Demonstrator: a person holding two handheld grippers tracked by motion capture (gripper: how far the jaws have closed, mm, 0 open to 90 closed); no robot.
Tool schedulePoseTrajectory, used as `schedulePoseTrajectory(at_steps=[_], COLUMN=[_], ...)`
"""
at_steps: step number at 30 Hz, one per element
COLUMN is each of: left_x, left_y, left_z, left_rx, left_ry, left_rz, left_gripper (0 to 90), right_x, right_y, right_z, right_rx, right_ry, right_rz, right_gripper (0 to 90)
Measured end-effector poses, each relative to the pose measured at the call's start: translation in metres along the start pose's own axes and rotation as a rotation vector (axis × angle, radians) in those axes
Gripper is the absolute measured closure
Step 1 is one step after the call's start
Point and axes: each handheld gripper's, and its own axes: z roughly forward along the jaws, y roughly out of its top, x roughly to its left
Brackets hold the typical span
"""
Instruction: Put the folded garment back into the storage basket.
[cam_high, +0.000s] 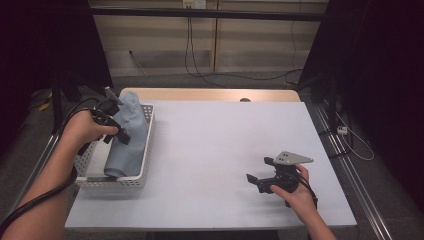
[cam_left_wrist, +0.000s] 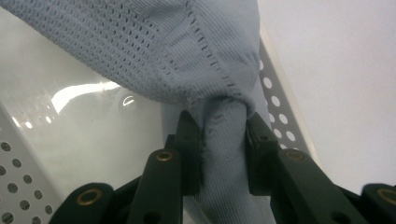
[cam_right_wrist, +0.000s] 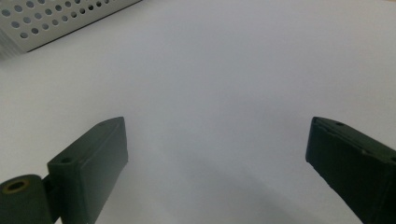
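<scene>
- High view: the left gripper (cam_high: 116, 131) is grasping a blue-grey garment (cam_high: 129, 131) above the white perforated basket (cam_high: 142, 172), likely lifting it out or lowering it in; the right gripper (cam_high: 261, 174) is resting released on the pale table (cam_high: 215, 150); dark curtains are flanking a wall strung with cables.
- Left gripper view: the jaws are pinching a bunched fold of knit just ahead; the basket is lying beneath.
- Right gripper view: the jaws are standing wide with nothing between them; the basket's corner (cam_right_wrist: 56, 18) is sitting far ahead.

This looks like a lab recording station. At the centre of the high view a plain white table (cam_high: 220, 150) stands alone, flanked left and right by black curtains (cam_high: 45, 45). Cables (cam_high: 200, 70) hang down the pale panelled wall (cam_high: 250, 40) at the top and trail across the grey floor (cam_high: 360, 150).
</scene>
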Motion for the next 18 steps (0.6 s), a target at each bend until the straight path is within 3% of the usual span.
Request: schedulePoseTrajectory(at_steps=[12, 18], left_x=[0.009, 0.011], left_y=[-0.003, -0.001], left_z=[0.004, 0.002], left_rx=[-0.007, -0.055], left_ry=[0.027, 0.05], left_rz=[-0.014, -0.024], left_gripper=[68.1, 58.2], right_x=[0.001, 0.001], right_y=[0.0, 0.0], right_z=[0.001, 0.002], right_rx=[0.002, 0.003], right_ry=[0.004, 0.004], right_rz=[0.0, 0.0], right_gripper=[5.4, 5.4])
